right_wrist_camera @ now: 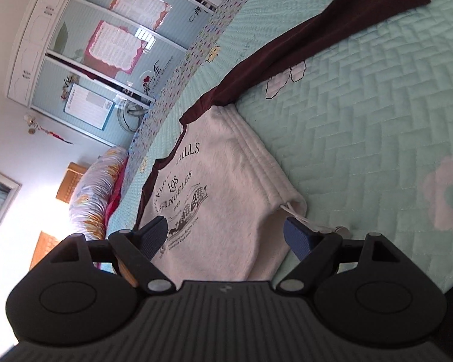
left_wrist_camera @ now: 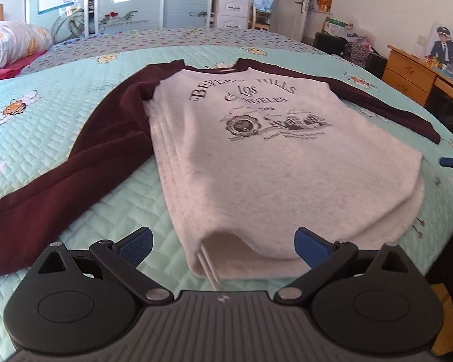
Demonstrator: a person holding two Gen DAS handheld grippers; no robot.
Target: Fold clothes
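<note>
We've got the sweatshirt (left_wrist_camera: 256, 150) lying print-side up on the quilted bedspread (left_wrist_camera: 75, 96), filling the middle of the left wrist view, neck toward the top of the frame and hem toward the bottom. Both maroon sleeves are out to the sides: the left sleeve (left_wrist_camera: 60, 175) runs down to the lower left of the frame, the right sleeve (left_wrist_camera: 377, 102) stretches off to the right edge. The body looks flat, with ridges along its left edge where the fabric bunches, so whether it's laid out ready for folds or just smoothed mid-way, we can't say.

Our left gripper (left_wrist_camera: 223, 246) hovers low at the bottom of the frame, tongs spread wide and holding nothing, roughly straddling the hem corner where a white drawstring (left_wrist_camera: 208, 267) pokes out. Seems a sensible spot for grabbing that edge.

Our right gripper (right_wrist_camera: 225, 235) is rolled sideways in its own view, also spread with nothing between the pads, hanging over the grey body near the hem. Its blue tip shows at the right edge of the left view.
</note>
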